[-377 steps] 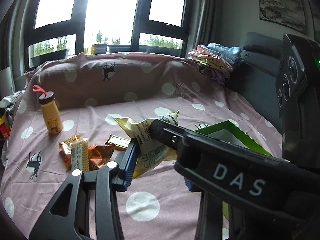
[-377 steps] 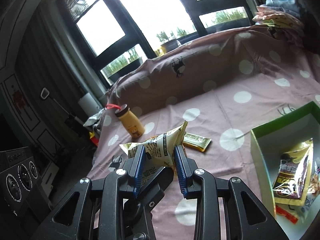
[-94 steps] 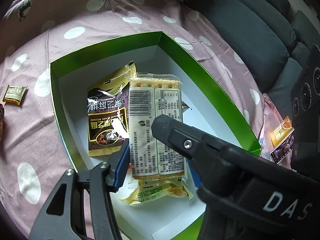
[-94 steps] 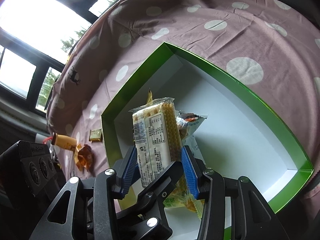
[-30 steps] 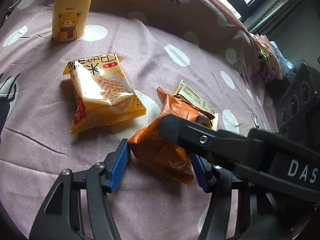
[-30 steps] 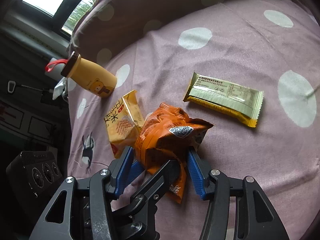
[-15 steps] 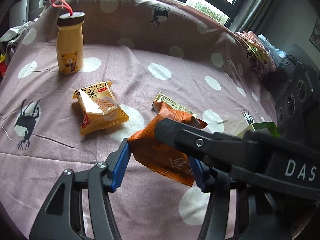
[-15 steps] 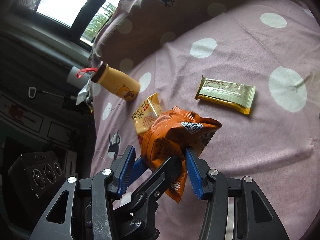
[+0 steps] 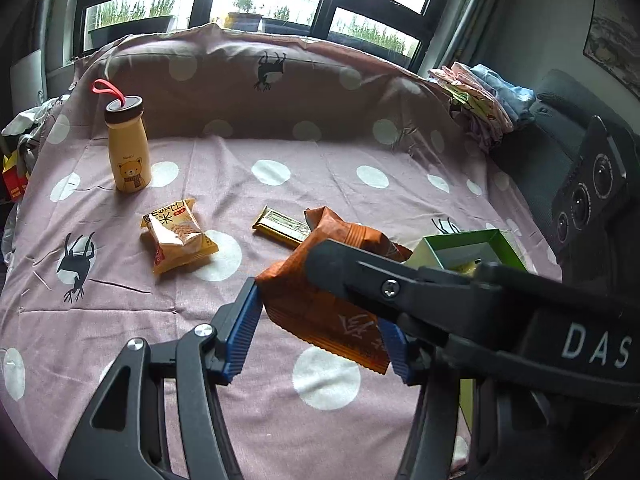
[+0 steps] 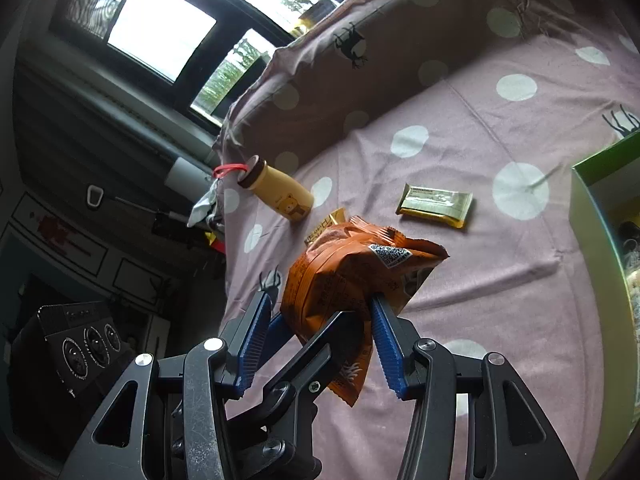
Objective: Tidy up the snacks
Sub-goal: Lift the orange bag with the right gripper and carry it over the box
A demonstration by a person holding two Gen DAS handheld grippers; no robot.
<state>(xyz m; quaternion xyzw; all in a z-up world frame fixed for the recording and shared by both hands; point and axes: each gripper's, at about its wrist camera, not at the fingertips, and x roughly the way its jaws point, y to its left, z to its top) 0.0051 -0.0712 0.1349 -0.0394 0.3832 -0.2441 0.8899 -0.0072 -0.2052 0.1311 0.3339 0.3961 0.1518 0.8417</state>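
Note:
An orange snack bag (image 9: 320,300) hangs above the pink dotted bedsheet (image 9: 280,168), pinched between both grippers. My left gripper (image 9: 320,336) is shut on its sides, and my right gripper (image 10: 316,344) is shut on it too (image 10: 344,280). A yellow cracker packet (image 9: 178,236) and a gold bar (image 9: 282,226) lie on the sheet behind; the bar also shows in the right wrist view (image 10: 436,200). The green box (image 9: 464,246) with white inside stands at the right, with snacks in it (image 10: 592,216).
A yellow bear bottle (image 9: 128,148) with a red loop stands at the far left; it appears tilted in the right wrist view (image 10: 276,192). Folded clothes (image 9: 480,96) sit on the grey sofa at the far right. Windows line the back wall.
The orange bag has been lifted higher off the sheet and carried right toward the green box, whose corner has come into view. Both grippers stay shut on it.

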